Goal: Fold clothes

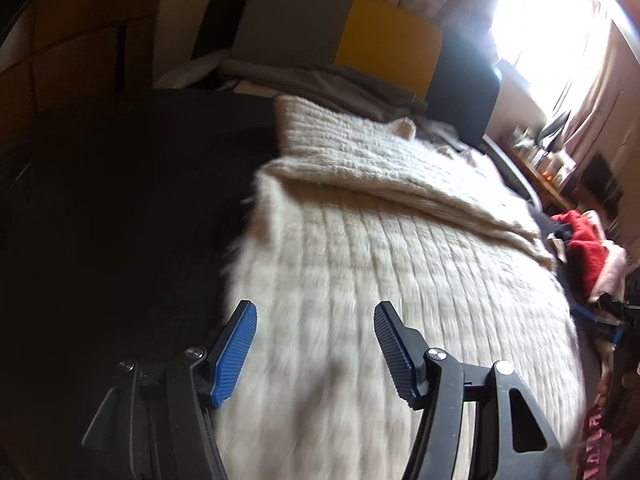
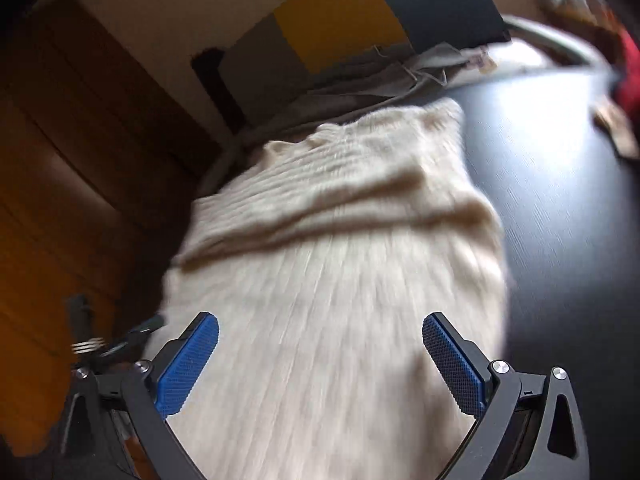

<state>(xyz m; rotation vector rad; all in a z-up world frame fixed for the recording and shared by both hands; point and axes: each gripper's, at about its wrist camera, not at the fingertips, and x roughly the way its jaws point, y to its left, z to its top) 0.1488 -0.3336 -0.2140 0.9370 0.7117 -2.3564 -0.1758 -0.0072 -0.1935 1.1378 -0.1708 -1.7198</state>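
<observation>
The sweater lies flat on the dark surface, cream ribbed knit, w/ a sleeve already laid across the body as a diagonal band; same band shows in the right wrist view. So the fold looks partly done: at least one sleeve is in, the body is spread fairly smooth, but the hem end nearest the cameras isn't brought up yet, so the final halving is prob. still left (can't tell where the other sleeve is).

Left gripper hangs over the near part of the knit, jaws wide, nothing between them. Right gripper is the same: spread wide over the knit, holding nothing.

Beyond, red clothes are heaped at the far edge, prob. awaiting their turn, and a grey/yellow/dark cushion sits behind.
</observation>
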